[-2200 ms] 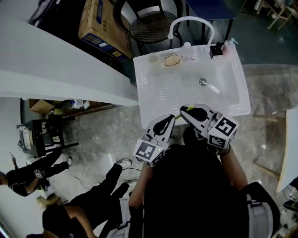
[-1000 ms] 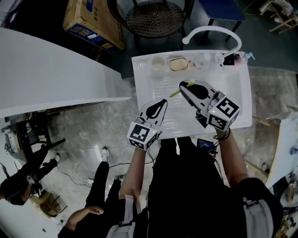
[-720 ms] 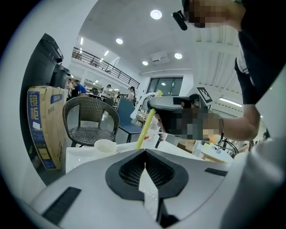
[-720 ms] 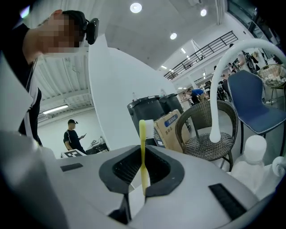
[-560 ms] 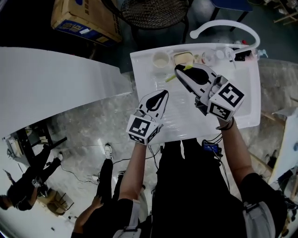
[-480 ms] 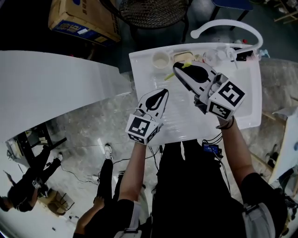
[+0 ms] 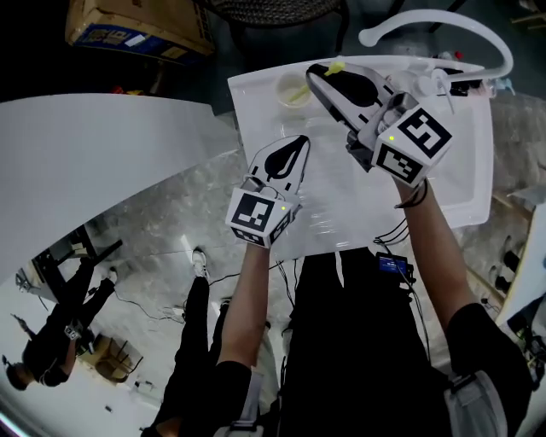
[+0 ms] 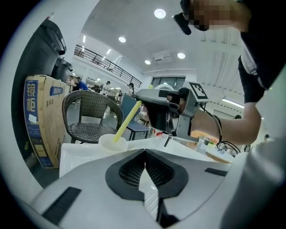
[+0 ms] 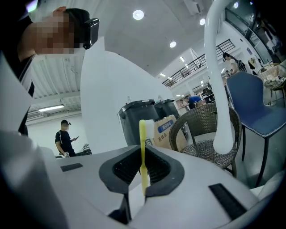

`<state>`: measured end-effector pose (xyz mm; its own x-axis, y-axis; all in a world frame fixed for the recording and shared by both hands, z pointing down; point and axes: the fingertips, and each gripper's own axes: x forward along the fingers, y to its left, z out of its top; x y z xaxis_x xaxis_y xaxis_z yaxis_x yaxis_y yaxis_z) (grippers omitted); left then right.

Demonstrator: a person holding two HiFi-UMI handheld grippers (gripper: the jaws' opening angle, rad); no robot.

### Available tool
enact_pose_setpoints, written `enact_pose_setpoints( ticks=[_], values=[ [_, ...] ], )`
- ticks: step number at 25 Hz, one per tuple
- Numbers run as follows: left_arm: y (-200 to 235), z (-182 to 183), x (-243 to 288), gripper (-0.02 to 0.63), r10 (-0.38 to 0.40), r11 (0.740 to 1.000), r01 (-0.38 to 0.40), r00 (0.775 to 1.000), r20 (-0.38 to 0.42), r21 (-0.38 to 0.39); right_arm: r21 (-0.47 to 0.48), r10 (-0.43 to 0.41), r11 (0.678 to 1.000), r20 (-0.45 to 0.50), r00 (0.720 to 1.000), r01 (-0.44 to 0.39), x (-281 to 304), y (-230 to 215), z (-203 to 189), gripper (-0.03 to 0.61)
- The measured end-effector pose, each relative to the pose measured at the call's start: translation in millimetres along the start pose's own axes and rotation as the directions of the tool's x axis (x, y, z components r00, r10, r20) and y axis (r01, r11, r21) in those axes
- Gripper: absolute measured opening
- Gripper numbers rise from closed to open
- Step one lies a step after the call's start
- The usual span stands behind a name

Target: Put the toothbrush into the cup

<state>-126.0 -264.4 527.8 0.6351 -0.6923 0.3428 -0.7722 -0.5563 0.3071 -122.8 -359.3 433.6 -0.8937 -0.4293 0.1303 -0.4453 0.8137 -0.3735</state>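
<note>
Right gripper (image 7: 320, 75) was clenched on the thin yellow plastic toothbrush (image 8: 126, 123), with the pads pinching it partway along the handle. In the right gripper view the brush stood upright between the jaws, bristle end up.

The brush was tilted, and its lower handle end was dipping into the mouth of the small round white cup (image 8: 103, 142). Can't tell if it touched the cup bottom.

The cup stood at the back left corner of the white plastic sink basin (image 7: 444, 171), on the ledge. The curved white faucet (image 7: 444, 24) arched over the ledge's right end.

Left gripper (image 7: 299, 147) had its jaws pressed together with nothing between them. It was over the sink's ribbed left side, pointing toward the cup and apart from it.

Behind the sink were a dark wicker chair (image 8: 89, 116) and a brown cardboard box with blue print (image 8: 38, 116).
</note>
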Motion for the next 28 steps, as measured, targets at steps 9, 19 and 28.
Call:
enact_pose_setpoints(
  ticks=[9,19,28],
  values=[
    [-0.8,-16.8,0.6,0.009,0.003,1.000,-0.003,1.000,-0.013,-0.013,0.030,-0.047,0.998,-0.053,0.998,0.048,14.6,-14.6,-33.6,0.031],
    [-7.7,-18.9,1.9,0.009,0.002,1.000,-0.002,1.000,-0.009,-0.023,0.031,-0.050,0.998,-0.127,0.991,0.054,29.2,-22.7,-67.5,0.032],
    [-11.3,-19.8,-1.5,0.009,-0.001,1.000,0.001,1.000,-0.009,-0.027,0.049,-0.050,0.997,-0.151,0.987,0.058,31.8,-25.5,-80.9,0.032]
  ],
)
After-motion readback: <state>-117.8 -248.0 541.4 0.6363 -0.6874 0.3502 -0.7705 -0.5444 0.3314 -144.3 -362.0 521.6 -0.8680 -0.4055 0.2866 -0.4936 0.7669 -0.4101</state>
